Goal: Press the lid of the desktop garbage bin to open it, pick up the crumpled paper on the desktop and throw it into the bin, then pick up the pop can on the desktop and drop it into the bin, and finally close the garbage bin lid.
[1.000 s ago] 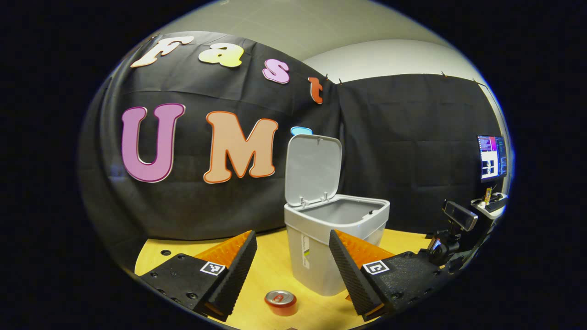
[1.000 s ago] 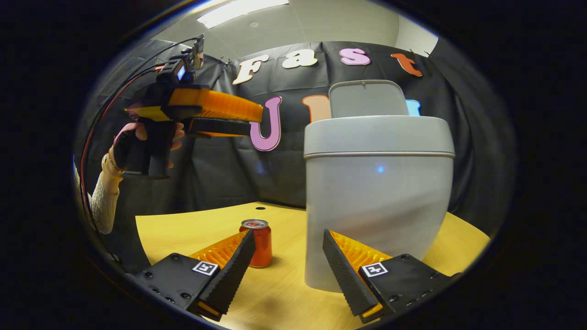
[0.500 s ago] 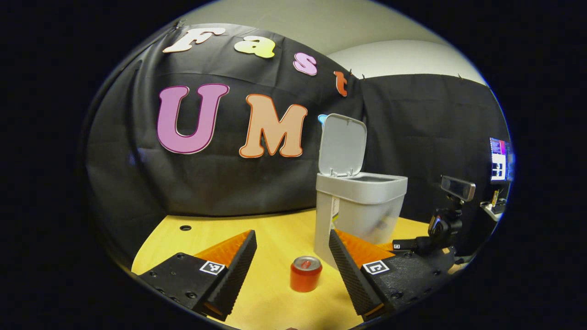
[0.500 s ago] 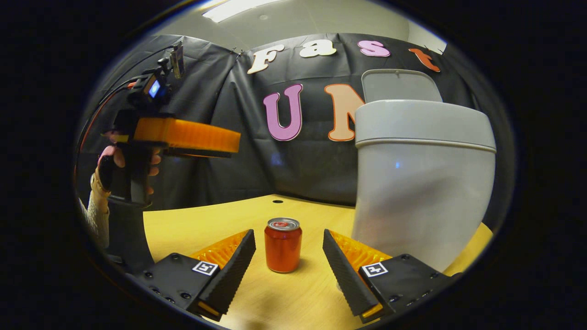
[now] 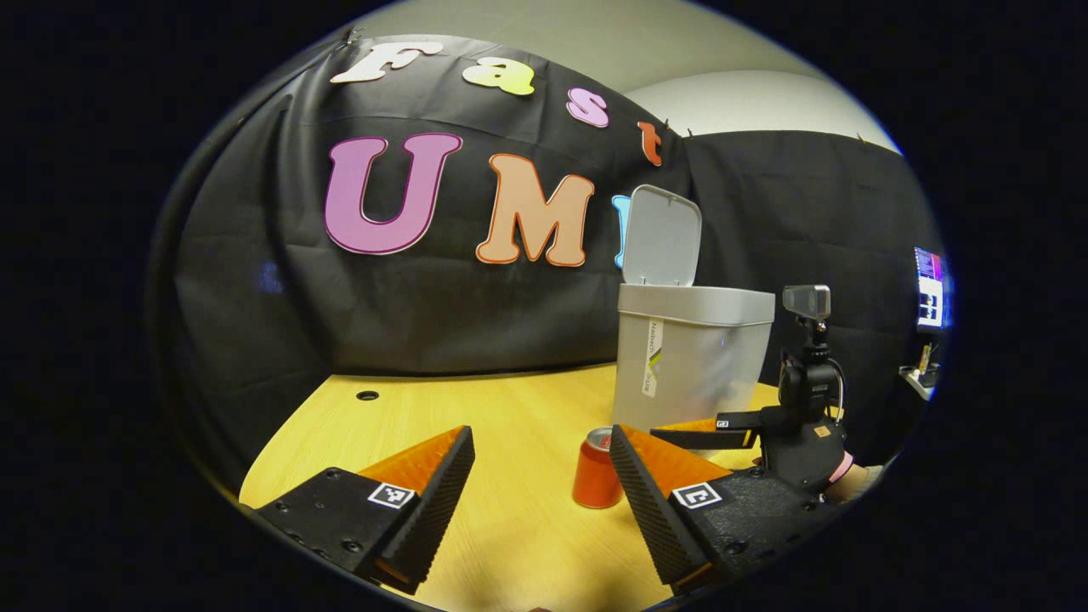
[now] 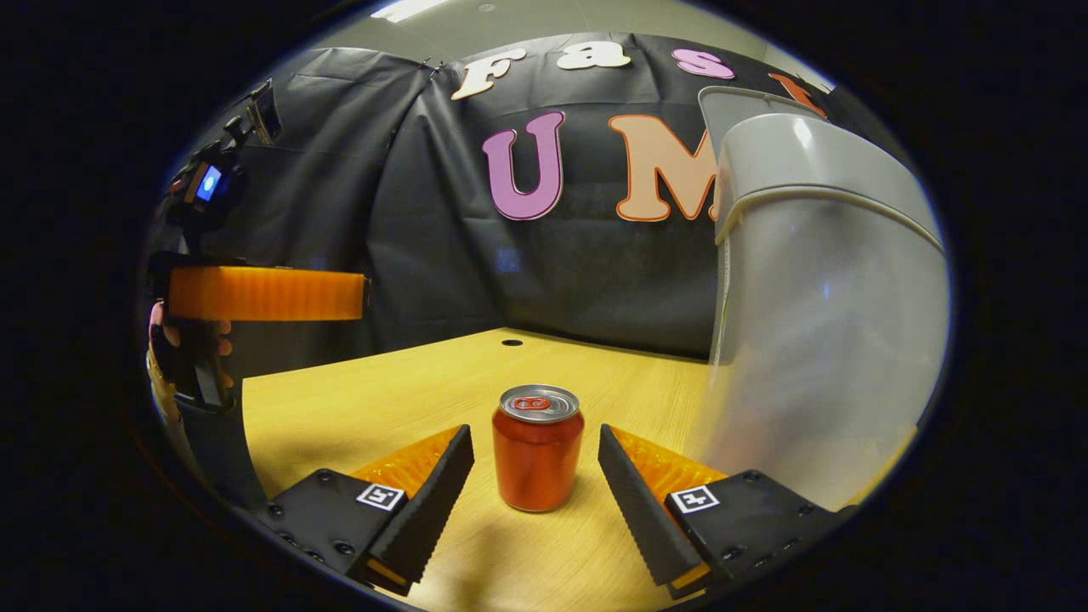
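Though unreadable, a label (image 5: 652, 357) marks the bin (image 5: 693, 357) beside the can (image 6: 537, 448).

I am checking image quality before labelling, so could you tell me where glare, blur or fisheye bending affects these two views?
Right gripper view: the bin bulges and curves at the edge, its near wall soft and slightly blurred, with pale glare spots on the plastic; the pop can is sharp and casts a faint shadow on the table. Left gripper view: the table edge bows; the bin is crisp.
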The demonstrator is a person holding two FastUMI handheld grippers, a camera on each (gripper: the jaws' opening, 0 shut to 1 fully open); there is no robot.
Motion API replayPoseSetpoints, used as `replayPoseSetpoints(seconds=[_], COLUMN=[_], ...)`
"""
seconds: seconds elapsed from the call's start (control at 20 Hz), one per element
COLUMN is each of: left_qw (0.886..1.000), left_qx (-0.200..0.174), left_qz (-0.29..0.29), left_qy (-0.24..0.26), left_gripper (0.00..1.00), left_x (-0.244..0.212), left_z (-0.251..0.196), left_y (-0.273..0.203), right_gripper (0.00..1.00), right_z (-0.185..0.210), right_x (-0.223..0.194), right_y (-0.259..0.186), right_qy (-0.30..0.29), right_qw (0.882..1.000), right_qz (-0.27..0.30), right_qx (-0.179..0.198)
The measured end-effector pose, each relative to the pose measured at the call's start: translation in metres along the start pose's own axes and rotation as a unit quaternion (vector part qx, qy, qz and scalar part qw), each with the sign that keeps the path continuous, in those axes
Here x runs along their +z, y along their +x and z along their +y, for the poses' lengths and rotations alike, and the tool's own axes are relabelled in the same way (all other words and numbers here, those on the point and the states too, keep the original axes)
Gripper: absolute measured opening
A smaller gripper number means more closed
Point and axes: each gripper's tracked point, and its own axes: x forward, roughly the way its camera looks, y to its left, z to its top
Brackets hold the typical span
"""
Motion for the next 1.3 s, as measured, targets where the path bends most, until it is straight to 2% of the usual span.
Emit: replayPoseSetpoints(seconds=[0.45, 0.8, 0.9, 0.95, 1.3], left_qw=[1.0, 1.0, 1.0, 1.0, 1.0], left_qx=[-0.011, -0.005, -0.007, -0.007, 0.002], left_qz=[-0.004, -0.002, -0.003, -0.003, 0.0], left_qy=[-0.007, -0.002, -0.004, -0.006, -0.01], left_gripper=[0.95, 0.95, 0.94, 0.94, 0.95], left_x=[-0.005, -0.007, -0.008, -0.008, -0.009], left_z=[0.003, 0.008, 0.008, 0.008, 0.014], left_y=[-0.002, -0.001, -0.001, -0.001, 0.001], right_gripper=[0.98, 1.0, 0.94, 0.87, 0.85], right_z=[0.002, 0.002, 0.002, 0.001, 0.003], right_x=[-0.016, -0.022, -0.022, -0.021, -0.009], right_y=[0.026, 0.041, 0.043, 0.042, 0.036], right_qy=[0.003, 0.013, 0.01, 0.009, 0.015], right_qw=[0.999, 0.998, 0.998, 0.998, 0.999], right_qz=[0.041, 0.058, 0.06, 0.06, 0.049], right_qx=[-0.013, -0.022, -0.025, -0.025, -0.018])
